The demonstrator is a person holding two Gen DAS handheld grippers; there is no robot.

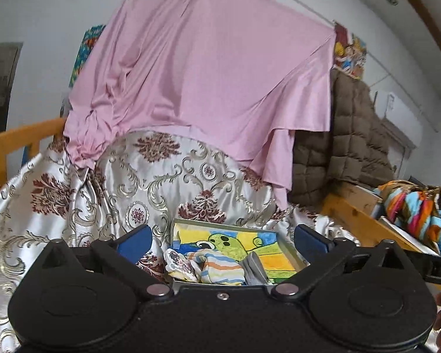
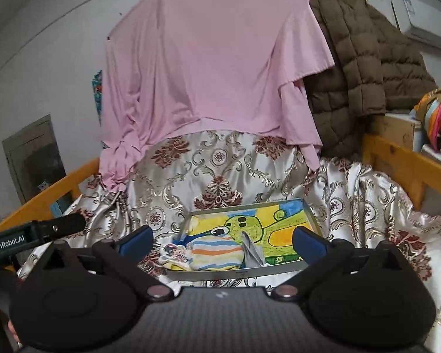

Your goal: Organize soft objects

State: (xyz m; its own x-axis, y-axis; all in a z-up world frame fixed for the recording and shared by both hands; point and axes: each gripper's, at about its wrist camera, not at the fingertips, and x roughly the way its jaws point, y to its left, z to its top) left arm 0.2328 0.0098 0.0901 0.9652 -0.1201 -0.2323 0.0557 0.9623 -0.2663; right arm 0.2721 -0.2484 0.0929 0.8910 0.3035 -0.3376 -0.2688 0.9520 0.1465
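A shallow metal tray (image 1: 291, 250) (image 2: 238, 273) lined with a green cartoon picture rests on the satin bedspread. At its near end lie a rolled striped sock (image 1: 220, 267) (image 2: 216, 253), a white patterned sock (image 1: 179, 264) (image 2: 173, 254) on its left and a grey sock (image 1: 255, 267) (image 2: 252, 251) on its right. My left gripper (image 1: 222, 235) hovers above the tray, open, with nothing between its blue fingers (image 1: 135, 236). My right gripper (image 2: 222, 239) is also open and empty over the tray. In the right wrist view, the left gripper's body (image 2: 44, 229) shows at the left edge.
The floral satin bedspread (image 1: 73, 191) covers the bed. A pink cloth (image 1: 205, 73) hangs behind it, with a brown quilted jacket (image 1: 347, 135) on its right. Wooden bed rails (image 1: 20, 135) (image 2: 402, 158) run along both sides. A colourful cloth pile (image 1: 414, 209) sits at the right.
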